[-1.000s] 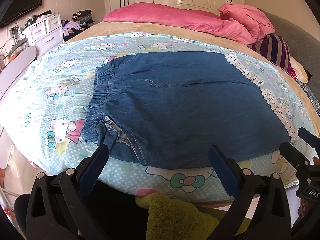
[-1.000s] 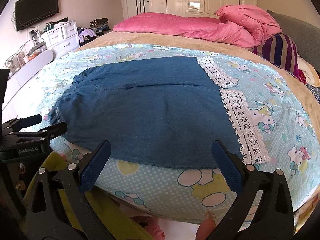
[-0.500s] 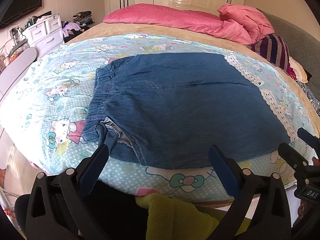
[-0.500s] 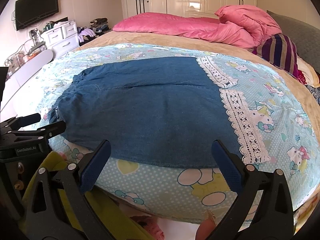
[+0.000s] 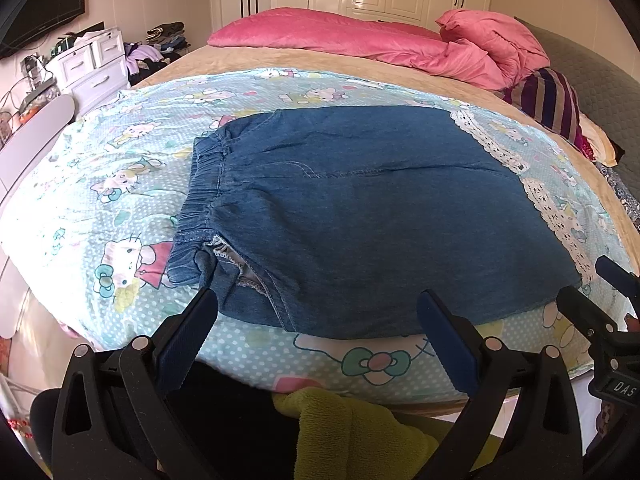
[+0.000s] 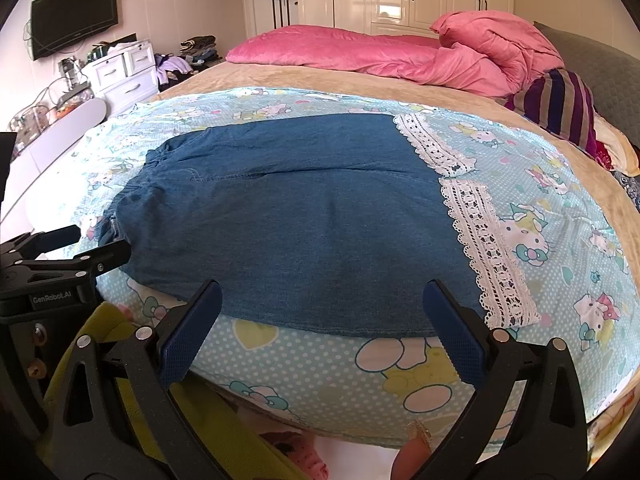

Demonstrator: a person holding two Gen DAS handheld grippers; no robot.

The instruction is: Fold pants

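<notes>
Blue denim pants [image 5: 360,216] lie flat on the bed, elastic waistband [image 5: 204,184] at the left, white lace cuffs [image 6: 480,236] at the right. They also show in the right wrist view [image 6: 304,220]. My left gripper [image 5: 316,320] is open and empty, just short of the pants' near edge by the waistband end. My right gripper [image 6: 322,312] is open and empty at the near edge toward the cuff end. Each gripper shows at the side of the other's view.
The pants rest on a light blue cartoon-print sheet [image 5: 100,184] over a beige bedspread. A pink duvet [image 5: 360,40] and striped cushion [image 5: 556,104] lie at the far side. White drawers [image 5: 92,64] stand left. Yellow-green cloth [image 5: 344,432] is below the grippers.
Both grippers have drifted very slightly; the pants sit a little lower in the views. Both stay open and empty.
</notes>
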